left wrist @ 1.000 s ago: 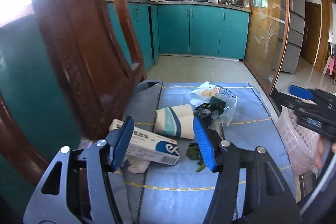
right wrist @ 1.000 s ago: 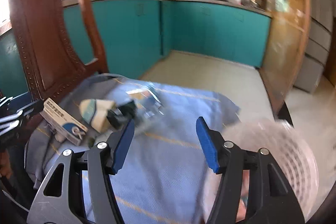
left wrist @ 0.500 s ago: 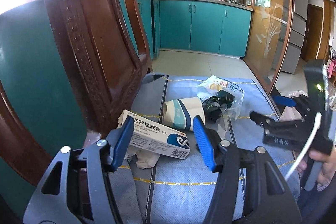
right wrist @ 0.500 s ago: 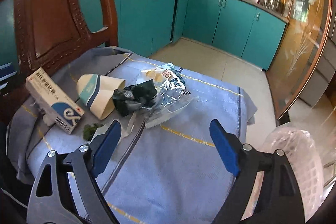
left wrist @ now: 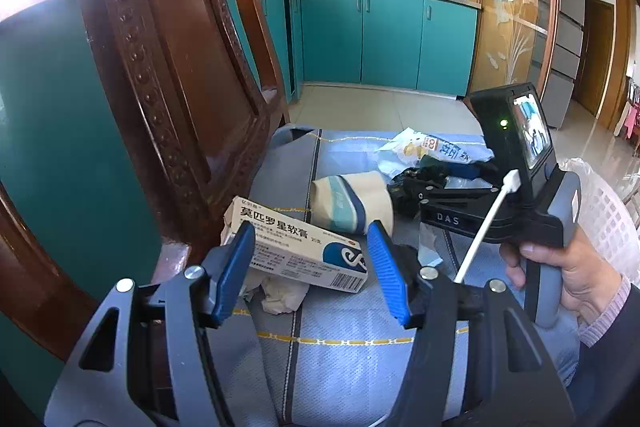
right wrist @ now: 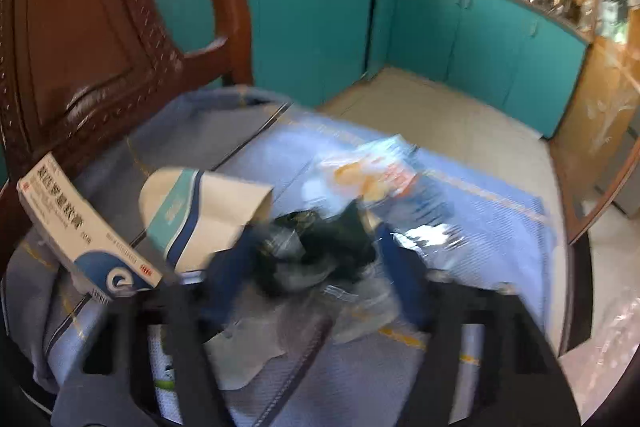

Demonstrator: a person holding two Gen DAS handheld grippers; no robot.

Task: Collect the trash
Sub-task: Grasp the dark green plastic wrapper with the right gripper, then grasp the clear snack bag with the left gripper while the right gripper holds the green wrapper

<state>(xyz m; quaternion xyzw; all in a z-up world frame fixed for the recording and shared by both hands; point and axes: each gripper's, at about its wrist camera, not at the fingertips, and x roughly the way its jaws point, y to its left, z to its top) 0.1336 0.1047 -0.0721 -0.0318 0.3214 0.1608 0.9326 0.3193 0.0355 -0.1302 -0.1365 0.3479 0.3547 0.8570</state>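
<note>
Trash lies on a chair seat covered with a blue cloth (left wrist: 352, 339): a white medicine box (left wrist: 296, 247), a crushed paper cup (left wrist: 352, 203), a black crumpled bag (left wrist: 412, 183) and a clear snack wrapper (left wrist: 432, 147). My left gripper (left wrist: 312, 271) is open, its jaws on either side of the box's near end. My right gripper (right wrist: 316, 259) is open, its blurred jaws on either side of the black bag (right wrist: 320, 239); the right gripper also shows in the left wrist view (left wrist: 452, 179). The box (right wrist: 80, 235), cup (right wrist: 204, 211) and wrapper (right wrist: 380, 175) show in the right wrist view.
The wooden chair back (left wrist: 168, 75) rises close on the left. A white plastic basket (left wrist: 604, 219) stands at the right of the chair. A crumpled tissue (left wrist: 280, 291) lies under the box. Teal kitchen cabinets (left wrist: 400, 39) stand behind.
My right gripper has moved forward and down over the seat to the black bag. My left gripper has come a little closer to the medicine box.
</note>
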